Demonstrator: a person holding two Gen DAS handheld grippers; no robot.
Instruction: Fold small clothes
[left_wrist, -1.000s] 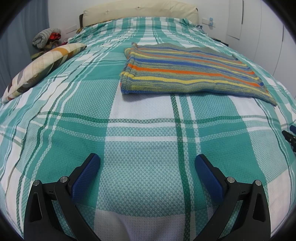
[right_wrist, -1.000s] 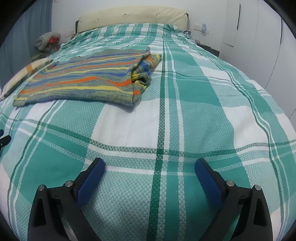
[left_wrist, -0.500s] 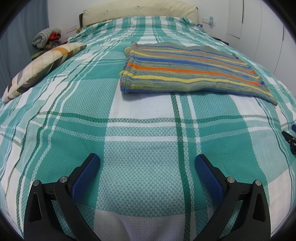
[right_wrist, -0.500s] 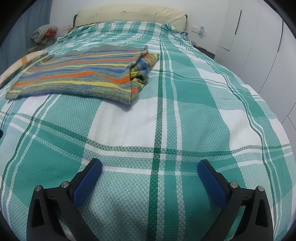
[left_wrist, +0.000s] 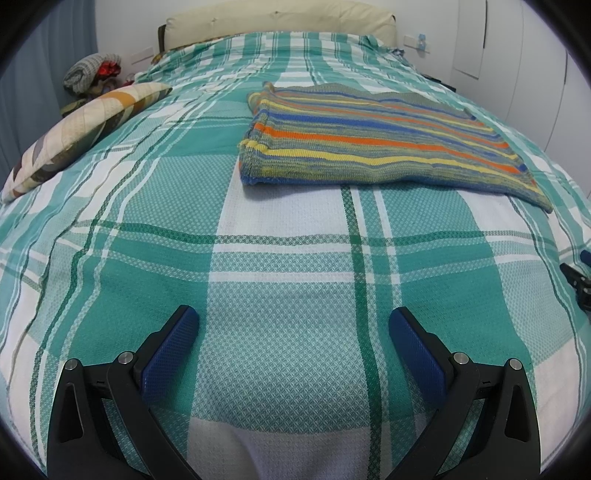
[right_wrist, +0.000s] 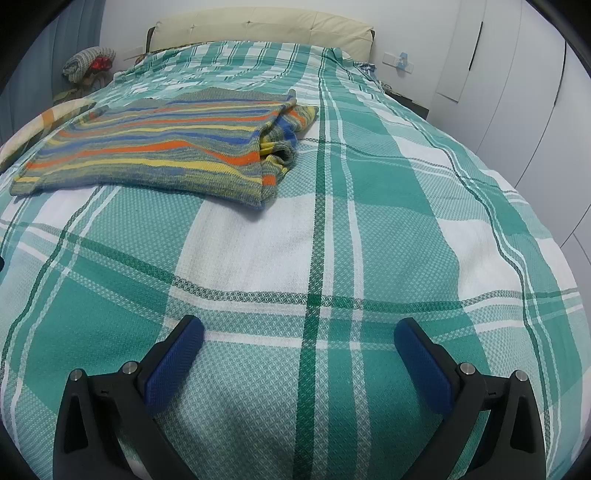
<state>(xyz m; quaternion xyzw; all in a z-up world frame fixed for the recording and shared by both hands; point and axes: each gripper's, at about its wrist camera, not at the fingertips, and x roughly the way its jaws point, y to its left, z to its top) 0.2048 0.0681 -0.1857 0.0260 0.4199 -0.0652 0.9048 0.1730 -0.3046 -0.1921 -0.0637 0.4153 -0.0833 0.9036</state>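
A striped knit garment (left_wrist: 373, 140) in grey, orange, yellow and blue lies folded flat on the green-and-white plaid bedspread (left_wrist: 288, 266). In the right wrist view the garment (right_wrist: 155, 151) shows its layered folded edge on its right side, with a sleeve tucked in. My left gripper (left_wrist: 293, 321) is open above bare bedspread, well short of the garment's near edge. My right gripper (right_wrist: 298, 330) is open too, over the bedspread (right_wrist: 369, 240) to the right of and below the garment. Neither holds anything.
A patterned pillow (left_wrist: 81, 129) lies at the bed's left edge. A cream headboard (left_wrist: 277, 18) is at the far end. Bundled clothes (left_wrist: 92, 72) sit beyond the pillow. White wardrobe doors (right_wrist: 517, 92) line the right side. The other gripper's tip (left_wrist: 576, 280) shows at the right edge.
The right gripper has drifted right and slightly forward, so the garment sits further left in its view. The left gripper has barely moved. Both stay open.
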